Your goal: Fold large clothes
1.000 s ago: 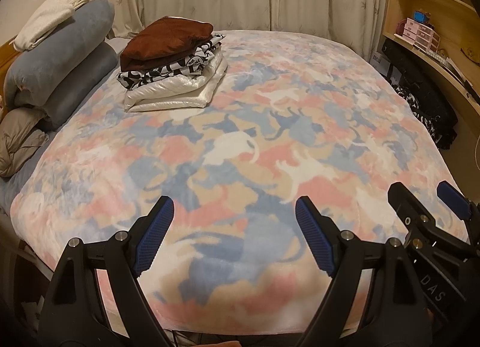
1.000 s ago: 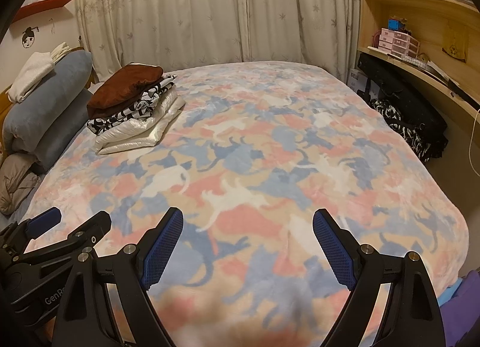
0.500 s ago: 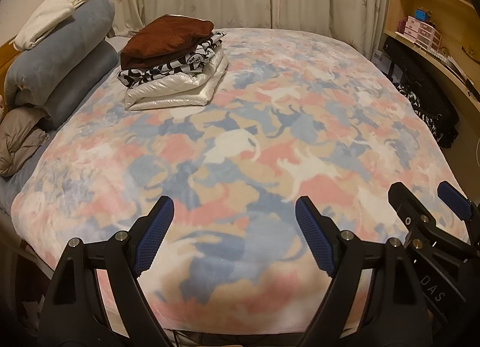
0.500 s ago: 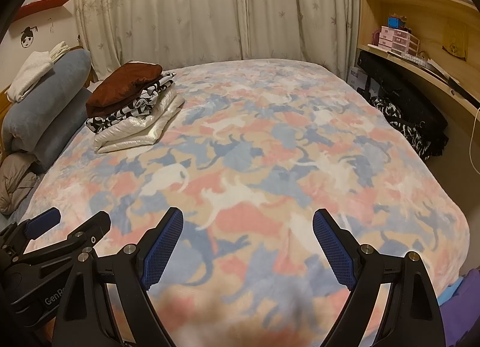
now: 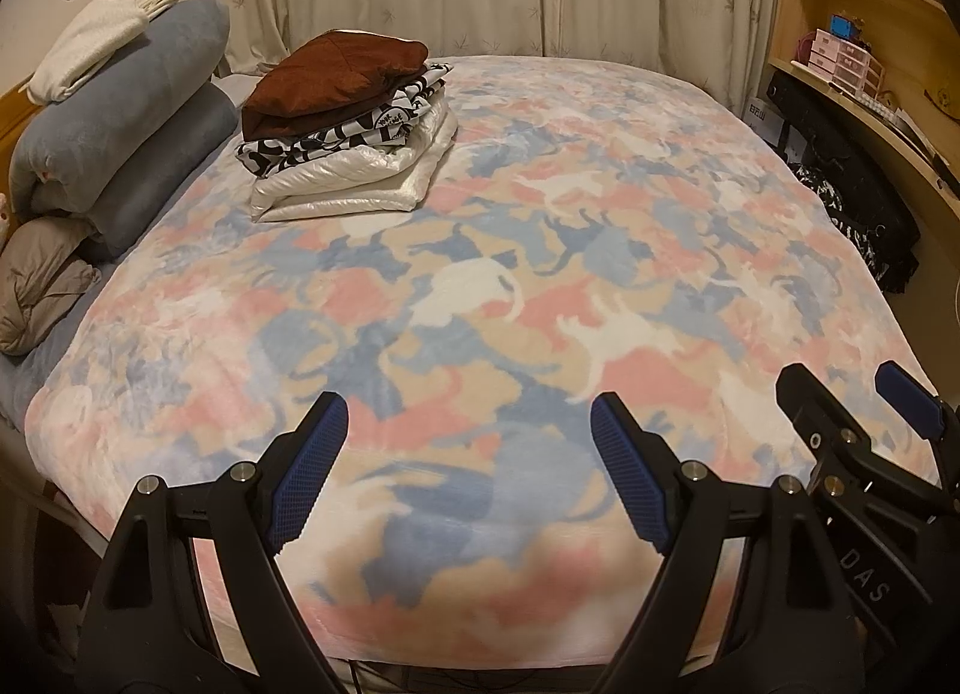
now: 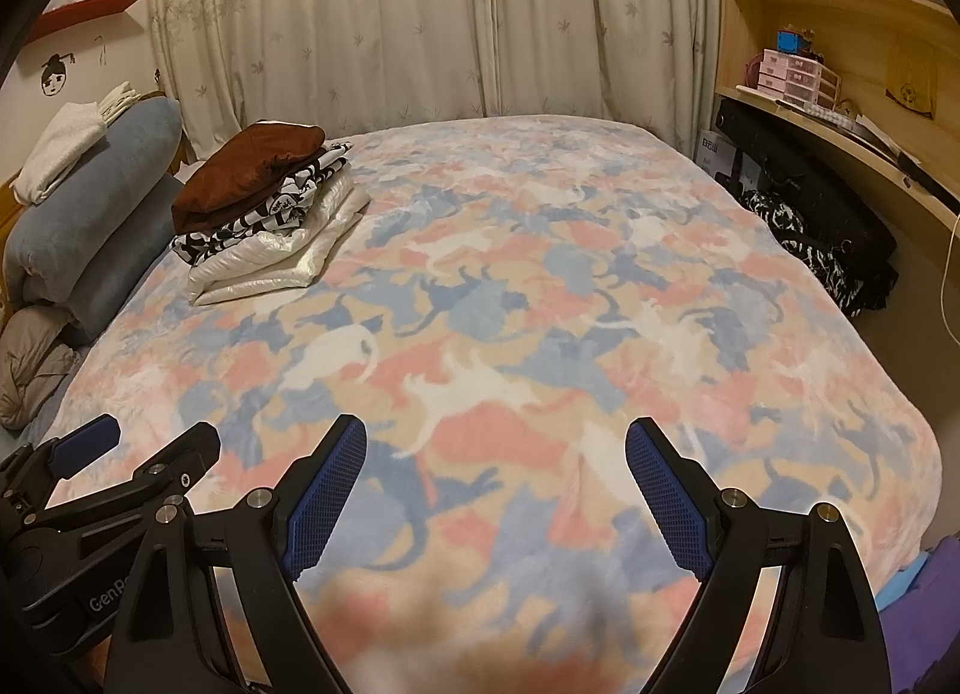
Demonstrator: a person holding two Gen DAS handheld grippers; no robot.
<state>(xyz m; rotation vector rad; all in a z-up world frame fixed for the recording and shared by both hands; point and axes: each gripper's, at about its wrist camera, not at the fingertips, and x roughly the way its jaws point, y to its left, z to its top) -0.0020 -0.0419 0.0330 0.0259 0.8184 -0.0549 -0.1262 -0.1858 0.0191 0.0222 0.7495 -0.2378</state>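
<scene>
Left gripper (image 5: pixel 468 457) and right gripper (image 6: pixel 495 481) spread wide, holding nothing, poised side by side above near edge of fleece cat-print blanket (image 5: pixel 540 250). Folded stack of brown, black-and-white and glossy white clothes (image 5: pixel 351 123) far-left, near blue bolsters (image 5: pixel 120 141). Probably best: fetch next unfolded garment, lay flat mid-bed, pinch opposite corners evenly.

My left gripper (image 5: pixel 468 442) has its jaws spread wide, nothing between the blue pads (image 5: pixel 309 472), hovering over the near edge of the cat-print blanket (image 5: pixel 540 274). Right gripper (image 5: pixel 864 412) shows at lower right, also over the blanket edge. Folded clothes stack (image 5: pixel 348 123) sits far left: brown on top, black-and-white print, white underneath. Blue pillows (image 5: pixel 114 153) beside it, well apart from me.
</scene>
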